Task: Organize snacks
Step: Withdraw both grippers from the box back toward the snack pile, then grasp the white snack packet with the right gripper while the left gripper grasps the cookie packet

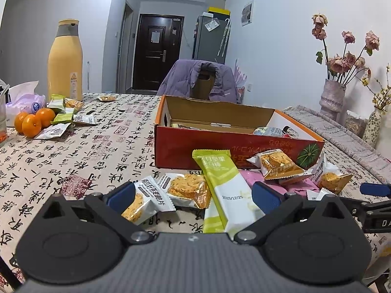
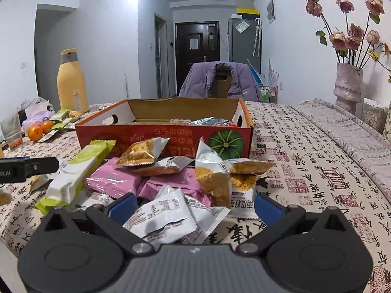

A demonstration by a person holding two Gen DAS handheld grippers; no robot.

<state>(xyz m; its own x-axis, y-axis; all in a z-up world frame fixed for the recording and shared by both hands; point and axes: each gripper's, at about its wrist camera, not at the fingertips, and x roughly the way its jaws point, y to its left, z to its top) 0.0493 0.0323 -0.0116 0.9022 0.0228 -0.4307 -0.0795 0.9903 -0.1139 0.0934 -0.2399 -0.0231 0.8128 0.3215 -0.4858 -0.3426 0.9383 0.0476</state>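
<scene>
The left claw (image 1: 193,195) is wide open. Its two blue fingers (image 1: 122,195) stand far apart and point forward, low and close to the worktop (image 1: 97,146). The right claw (image 2: 194,206) is wide open too, with its blue fingers (image 2: 267,206) spread the same way and held low. The two claws sit side by side. In the left view, one tip of the right claw (image 1: 375,189) pokes in from the right edge. In the right view, part of the left claw (image 2: 29,168) shows at the left edge.
</scene>
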